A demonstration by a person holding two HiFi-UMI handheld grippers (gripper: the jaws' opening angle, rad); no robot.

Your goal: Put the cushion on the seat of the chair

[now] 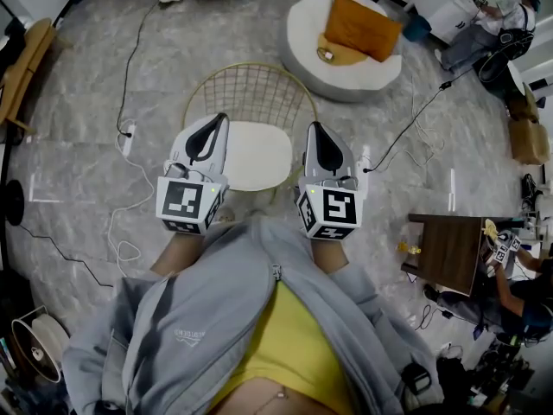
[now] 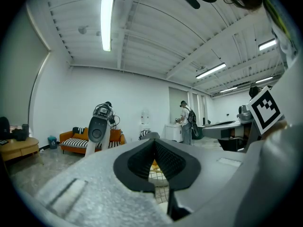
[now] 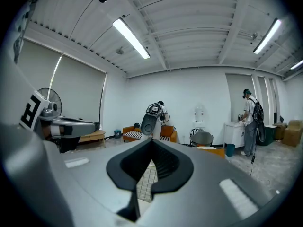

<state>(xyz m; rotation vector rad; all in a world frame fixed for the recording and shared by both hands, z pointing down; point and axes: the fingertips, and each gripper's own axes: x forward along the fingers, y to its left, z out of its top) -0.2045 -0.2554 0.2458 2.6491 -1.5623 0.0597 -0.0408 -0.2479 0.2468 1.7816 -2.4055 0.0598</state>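
Hovering at either side of the wire chair, my left gripper and right gripper have their jaws pressed together on nothing, while the white cushion lies on its seat between them.

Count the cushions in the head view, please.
2: a white cushion on the wire chair, and an orange cushion on the round pouf; others may be hidden.
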